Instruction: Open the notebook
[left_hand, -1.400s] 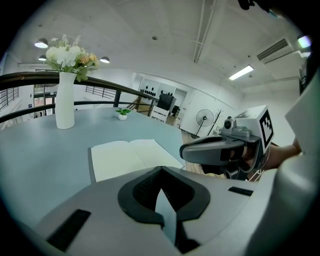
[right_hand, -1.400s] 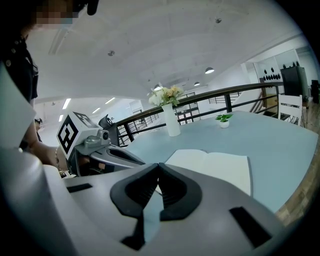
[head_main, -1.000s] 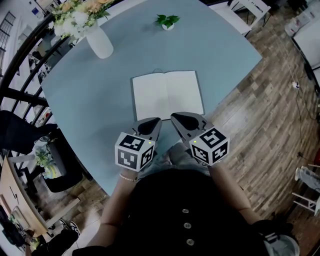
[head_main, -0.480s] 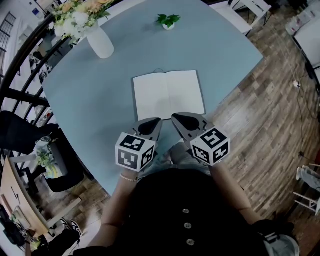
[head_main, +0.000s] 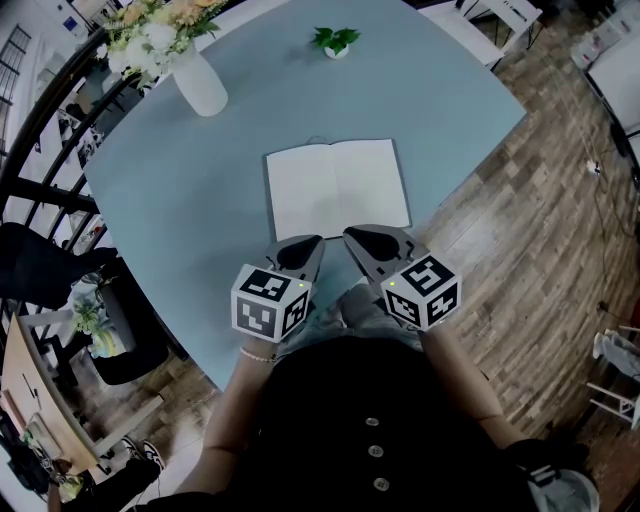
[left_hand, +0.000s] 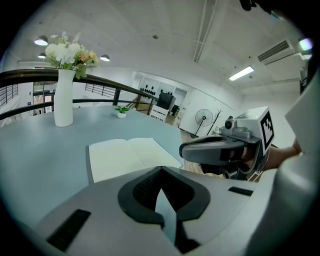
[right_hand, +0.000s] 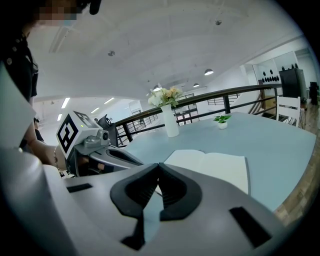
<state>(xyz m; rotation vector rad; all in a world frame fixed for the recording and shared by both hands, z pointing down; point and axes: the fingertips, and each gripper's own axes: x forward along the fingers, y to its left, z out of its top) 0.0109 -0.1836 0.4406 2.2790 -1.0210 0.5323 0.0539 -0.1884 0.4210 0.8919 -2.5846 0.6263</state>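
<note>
The notebook (head_main: 337, 188) lies open and flat on the blue table (head_main: 180, 200), showing two blank white pages; it also appears in the left gripper view (left_hand: 132, 156) and the right gripper view (right_hand: 210, 165). Both grippers hover side by side just short of its near edge, over the table's front corner. My left gripper (head_main: 308, 241) is shut, its jaws meeting at the tip with nothing between them (left_hand: 160, 169). My right gripper (head_main: 352, 234) is shut and empty as well (right_hand: 159, 165). Neither touches the notebook.
A white vase of flowers (head_main: 200, 85) stands at the table's far left, and a small potted plant (head_main: 335, 44) at the far edge. A dark railing (head_main: 40, 110) runs along the left. Wooden floor (head_main: 540, 220) lies beyond the table's right edge.
</note>
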